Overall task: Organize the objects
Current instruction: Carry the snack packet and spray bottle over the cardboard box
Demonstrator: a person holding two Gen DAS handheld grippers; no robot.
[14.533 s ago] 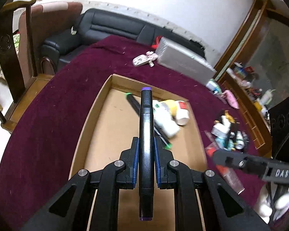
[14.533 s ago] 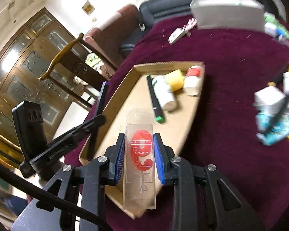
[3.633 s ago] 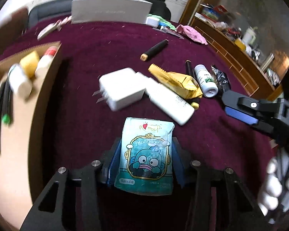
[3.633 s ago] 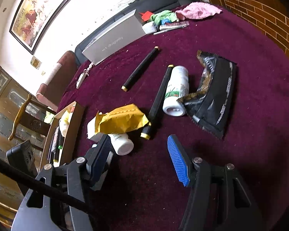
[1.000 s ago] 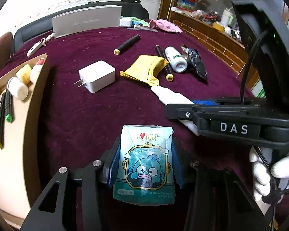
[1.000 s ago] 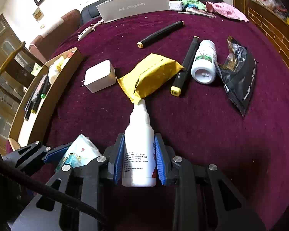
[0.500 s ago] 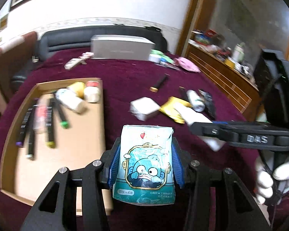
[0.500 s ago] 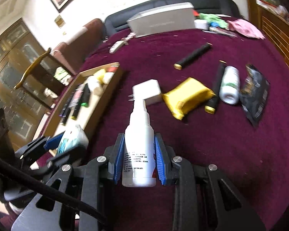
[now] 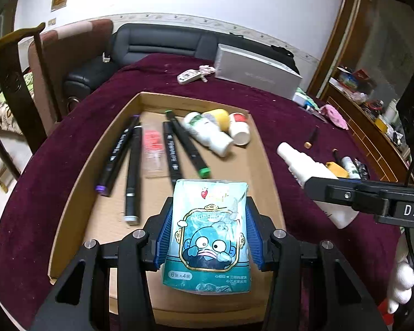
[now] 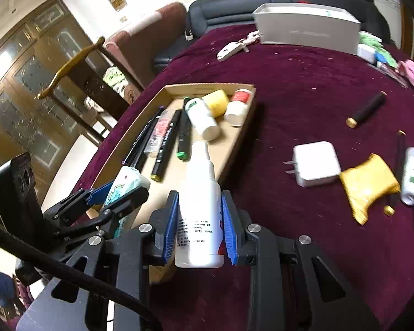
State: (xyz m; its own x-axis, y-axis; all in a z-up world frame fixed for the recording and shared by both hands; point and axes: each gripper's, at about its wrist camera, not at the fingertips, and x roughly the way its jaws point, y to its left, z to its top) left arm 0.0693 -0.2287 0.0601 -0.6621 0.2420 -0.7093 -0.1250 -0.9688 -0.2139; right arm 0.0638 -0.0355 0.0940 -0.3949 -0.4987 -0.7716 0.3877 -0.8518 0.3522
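My left gripper (image 9: 208, 233) is shut on a teal cartoon tissue packet (image 9: 208, 234) and holds it over the near end of the cardboard tray (image 9: 77, 182). The tray holds several black markers (image 9: 132, 171), a clear packet with a red label (image 9: 153, 149), two white bottles (image 9: 209, 135) and a yellow tub (image 9: 219, 115). My right gripper (image 10: 200, 222) is shut on a white spray bottle (image 10: 200, 209), held above the tray's right edge (image 10: 243, 132). The spray bottle also shows in the left wrist view (image 9: 309, 173).
On the maroon cloth to the right lie a white charger (image 10: 316, 164), a yellow pouch (image 10: 368, 183), a white bottle (image 10: 411, 175) and a black tube (image 10: 368, 110). A silver box (image 10: 306, 29) and a white key fob (image 10: 233, 47) sit at the far side. A wooden chair (image 9: 19, 82) stands left.
Both grippers have swung left from the loose items toward the tray, each still holding its object. The tissue packet is now over the tray's near end.
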